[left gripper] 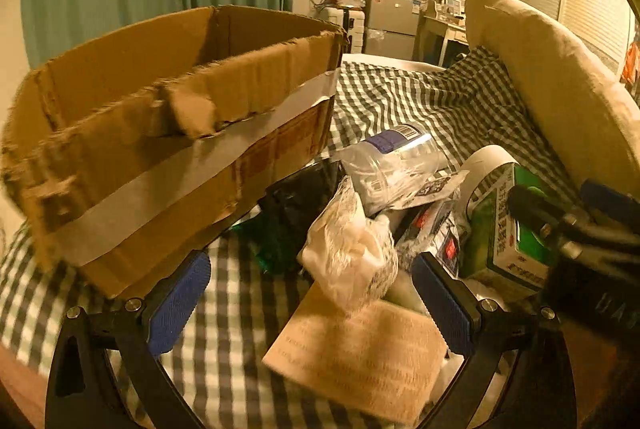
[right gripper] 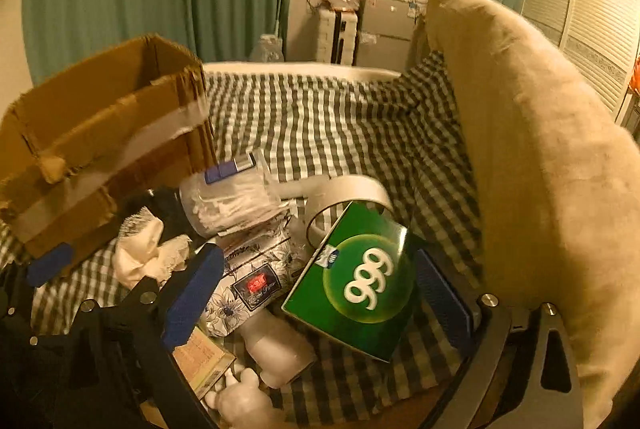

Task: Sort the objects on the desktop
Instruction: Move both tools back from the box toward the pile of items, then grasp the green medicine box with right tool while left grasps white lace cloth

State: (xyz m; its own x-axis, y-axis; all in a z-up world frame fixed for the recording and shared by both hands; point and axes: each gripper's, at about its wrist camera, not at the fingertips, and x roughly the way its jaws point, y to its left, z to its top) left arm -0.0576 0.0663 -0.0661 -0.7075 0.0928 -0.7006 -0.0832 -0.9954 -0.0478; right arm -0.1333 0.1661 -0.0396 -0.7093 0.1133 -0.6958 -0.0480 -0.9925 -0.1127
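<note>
A mixed pile lies on the checked cloth (left gripper: 248,293). My left gripper (left gripper: 312,297) is open, and between its blue pads lie a white netted bundle (left gripper: 348,253) and a brown card (left gripper: 360,353). Behind those sit a clear jar with a blue label (left gripper: 392,161), a tape roll (left gripper: 488,161) and a green box (left gripper: 504,229). My right gripper (right gripper: 316,297) is open too, its fingers straddling the green "999" box (right gripper: 360,281) and a floral packet (right gripper: 252,281). A white bottle (right gripper: 276,353) lies below them. Neither gripper holds anything.
An open, torn cardboard box (left gripper: 160,133) stands at the left, close to the pile. A large beige pillow (right gripper: 540,169) leans along the right side. A black bag (left gripper: 296,205) lies by the cardboard box. Checked cloth stretches back behind the pile.
</note>
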